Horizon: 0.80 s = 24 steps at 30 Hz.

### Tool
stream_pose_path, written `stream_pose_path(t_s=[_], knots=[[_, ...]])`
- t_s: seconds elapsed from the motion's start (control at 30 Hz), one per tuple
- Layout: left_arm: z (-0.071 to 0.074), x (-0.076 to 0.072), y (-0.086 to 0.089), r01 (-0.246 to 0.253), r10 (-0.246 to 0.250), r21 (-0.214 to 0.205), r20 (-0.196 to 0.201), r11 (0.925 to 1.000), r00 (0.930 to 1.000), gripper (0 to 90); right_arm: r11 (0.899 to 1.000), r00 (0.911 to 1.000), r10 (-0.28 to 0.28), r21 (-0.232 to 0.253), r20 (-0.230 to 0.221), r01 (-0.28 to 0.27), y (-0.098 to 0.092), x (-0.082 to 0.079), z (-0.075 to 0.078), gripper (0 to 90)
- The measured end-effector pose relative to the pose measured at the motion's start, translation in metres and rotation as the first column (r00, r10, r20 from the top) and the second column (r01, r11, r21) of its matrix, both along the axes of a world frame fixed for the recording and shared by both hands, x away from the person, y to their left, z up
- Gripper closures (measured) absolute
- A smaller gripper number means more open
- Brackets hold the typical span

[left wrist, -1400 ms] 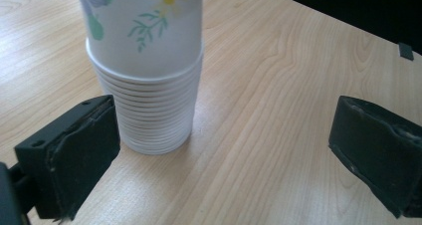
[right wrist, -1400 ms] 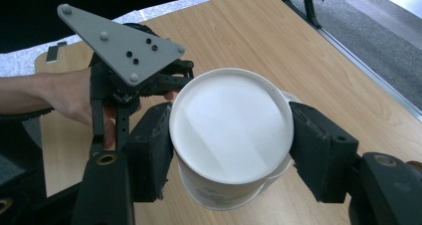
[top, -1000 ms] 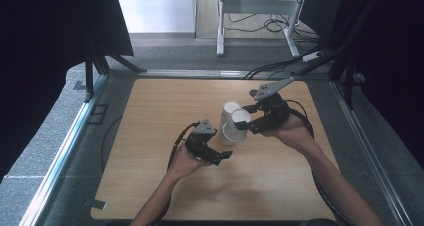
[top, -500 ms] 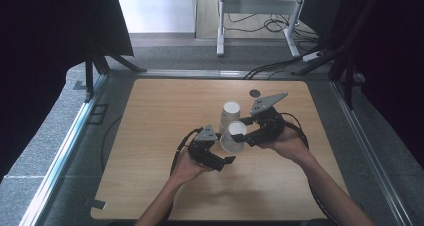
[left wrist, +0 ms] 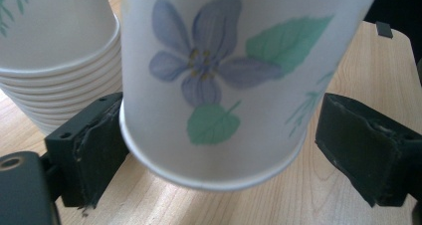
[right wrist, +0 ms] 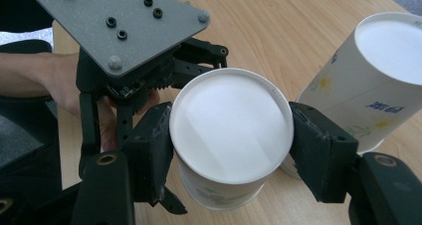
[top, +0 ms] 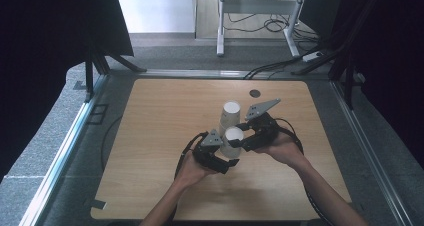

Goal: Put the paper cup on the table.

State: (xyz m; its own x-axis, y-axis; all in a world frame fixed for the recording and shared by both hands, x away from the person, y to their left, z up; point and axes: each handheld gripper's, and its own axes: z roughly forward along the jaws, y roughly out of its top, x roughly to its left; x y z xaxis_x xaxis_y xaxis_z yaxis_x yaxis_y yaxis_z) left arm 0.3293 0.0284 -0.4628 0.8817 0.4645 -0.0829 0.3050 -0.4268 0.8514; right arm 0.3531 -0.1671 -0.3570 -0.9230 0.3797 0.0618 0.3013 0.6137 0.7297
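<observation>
Clamping upturned paper cup [right wrist: 230,135], right gripper [right wrist: 231,150]; left gripper [left wrist: 209,150] open round it

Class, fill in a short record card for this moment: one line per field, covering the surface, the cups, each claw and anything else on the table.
surface: wooden table
single cup: upside down, white base up, flower print on its side, clamped between the right claw's jaws
cup stack: upside down, standing just beyond the single cup
right claw: shut on the single cup near its base
left claw: jaws either side of the cup's rim; one jaw stands clear of the rim
other item: small dark disc near the far edge
</observation>
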Motion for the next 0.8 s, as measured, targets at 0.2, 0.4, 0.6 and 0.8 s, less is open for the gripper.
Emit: stream_pose_path(t_s=[0.2,0.4,0.6,0.8], knots=[[-0.0027,-0.0001,-0.0005,-0.02,0.02,0.004,0.003,0.9998,0.9998,14.5,1.0,0.9999,-0.002,0.002,-0.011,0.002,0.0024,0.001,-0.0032,37.4],[-0.0046,-0.0005,0.0012,-0.023,0.023,-0.001,0.007,0.9997,0.9997,20.2,1.0,0.9998,-0.006,0.001,-0.017,0.006,0.0027,0.0019,-0.005,37.2],[-0.0055,-0.0006,0.0035,-0.013,0.013,-0.003,0.009,0.9999,0.9999,30.5,1.0,0.9999,-0.005,-0.002,-0.016,0.005,0.002,0.0027,-0.0055,36.5],[-0.0041,0.0,0.0054,0.004,-0.004,0.018,0.001,0.9998,1.0,35.6,1.0,0.9998,0.003,0.005,-0.018,-0.003,0.0012,0.0044,-0.0076,36.2]])
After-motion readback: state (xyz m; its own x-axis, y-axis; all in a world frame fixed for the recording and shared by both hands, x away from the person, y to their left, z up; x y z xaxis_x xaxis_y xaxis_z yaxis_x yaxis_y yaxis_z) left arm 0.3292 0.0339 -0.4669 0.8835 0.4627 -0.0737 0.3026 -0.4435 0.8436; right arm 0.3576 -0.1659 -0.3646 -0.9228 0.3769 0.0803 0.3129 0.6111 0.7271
